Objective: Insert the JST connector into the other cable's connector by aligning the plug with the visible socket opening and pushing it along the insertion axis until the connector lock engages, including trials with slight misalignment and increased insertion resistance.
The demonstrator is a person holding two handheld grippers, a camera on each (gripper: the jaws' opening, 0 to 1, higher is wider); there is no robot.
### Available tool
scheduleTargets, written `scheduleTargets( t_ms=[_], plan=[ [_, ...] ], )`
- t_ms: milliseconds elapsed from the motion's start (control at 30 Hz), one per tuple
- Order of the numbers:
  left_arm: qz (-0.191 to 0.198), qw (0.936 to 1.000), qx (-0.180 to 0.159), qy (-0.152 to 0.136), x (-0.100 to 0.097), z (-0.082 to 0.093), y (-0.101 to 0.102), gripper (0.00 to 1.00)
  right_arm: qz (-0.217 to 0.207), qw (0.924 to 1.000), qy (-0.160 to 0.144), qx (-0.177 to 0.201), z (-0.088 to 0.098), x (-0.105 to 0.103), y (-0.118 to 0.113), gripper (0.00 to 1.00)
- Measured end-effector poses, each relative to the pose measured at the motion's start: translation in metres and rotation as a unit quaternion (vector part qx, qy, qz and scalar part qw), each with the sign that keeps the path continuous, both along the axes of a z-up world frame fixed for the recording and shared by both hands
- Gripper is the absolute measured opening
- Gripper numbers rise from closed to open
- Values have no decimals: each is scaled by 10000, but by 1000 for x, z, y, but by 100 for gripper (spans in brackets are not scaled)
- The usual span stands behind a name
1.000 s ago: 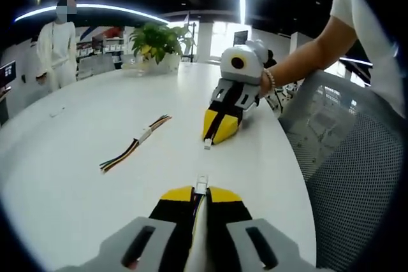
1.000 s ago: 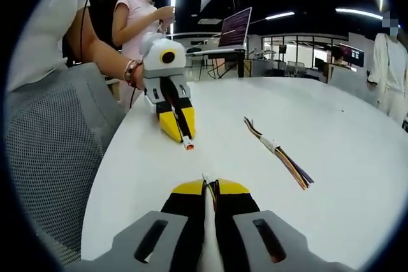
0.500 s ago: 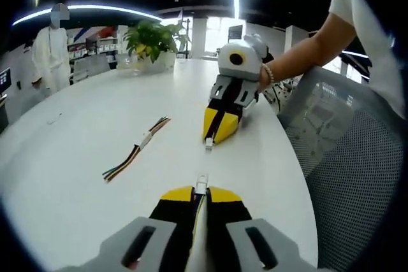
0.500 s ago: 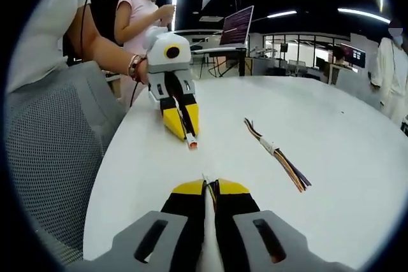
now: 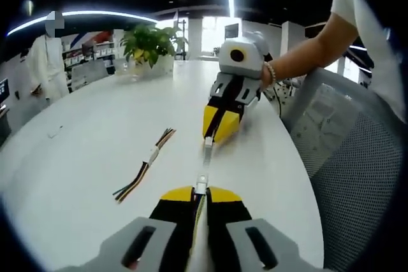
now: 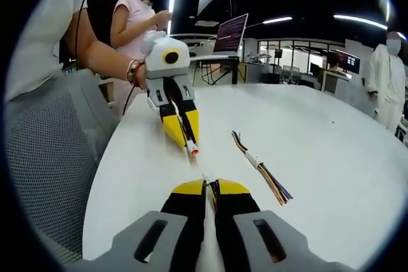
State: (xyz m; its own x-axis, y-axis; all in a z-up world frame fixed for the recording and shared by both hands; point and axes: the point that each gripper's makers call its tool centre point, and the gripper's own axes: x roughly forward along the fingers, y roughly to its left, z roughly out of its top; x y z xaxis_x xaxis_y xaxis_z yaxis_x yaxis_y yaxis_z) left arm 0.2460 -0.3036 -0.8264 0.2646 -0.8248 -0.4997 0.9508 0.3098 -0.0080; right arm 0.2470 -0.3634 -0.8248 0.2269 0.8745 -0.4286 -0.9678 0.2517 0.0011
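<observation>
My left gripper (image 5: pixel 201 194) is shut on a small white JST connector (image 5: pixel 201 186) that sticks out past its yellow tips. It comes into the right gripper view as the left gripper (image 6: pixel 189 146), where its connector (image 6: pixel 191 151) shows an orange end. My right gripper (image 6: pixel 210 186) is shut on the other cable's connector (image 6: pixel 205 178), with thin wires running back between the jaws. That right gripper (image 5: pixel 209 137) faces me in the left gripper view, its white connector (image 5: pixel 208 143) pointing at mine. A short gap separates the two connectors, which are roughly in line just above the white table (image 5: pixel 95 132).
A spare bundle of coloured wires (image 5: pixel 148 162) (image 6: pixel 258 165) lies on the table beside the grippers. A grey mesh chair (image 5: pixel 347 157) stands at the table's edge. A potted plant (image 5: pixel 150 42) and a laptop (image 6: pixel 231 33) are further off, and people stand beyond the table.
The two grippers have drawn closer, tip to tip, so the gap between the connectors is smaller. Both stay shut on their connectors.
</observation>
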Motion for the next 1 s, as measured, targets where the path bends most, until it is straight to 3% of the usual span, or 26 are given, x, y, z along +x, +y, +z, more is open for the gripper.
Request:
scheduleTargets(
  t_ms=[533,1000],
  plan=[
    [-77,9999,-32,-83,4,7,-10,0,80,9998,-176,48,12,3,13,1],
    [-128,9998,-80,-137,6,11,-19,0,138,9997,-209,-9,11,3,18,1]
  ],
)
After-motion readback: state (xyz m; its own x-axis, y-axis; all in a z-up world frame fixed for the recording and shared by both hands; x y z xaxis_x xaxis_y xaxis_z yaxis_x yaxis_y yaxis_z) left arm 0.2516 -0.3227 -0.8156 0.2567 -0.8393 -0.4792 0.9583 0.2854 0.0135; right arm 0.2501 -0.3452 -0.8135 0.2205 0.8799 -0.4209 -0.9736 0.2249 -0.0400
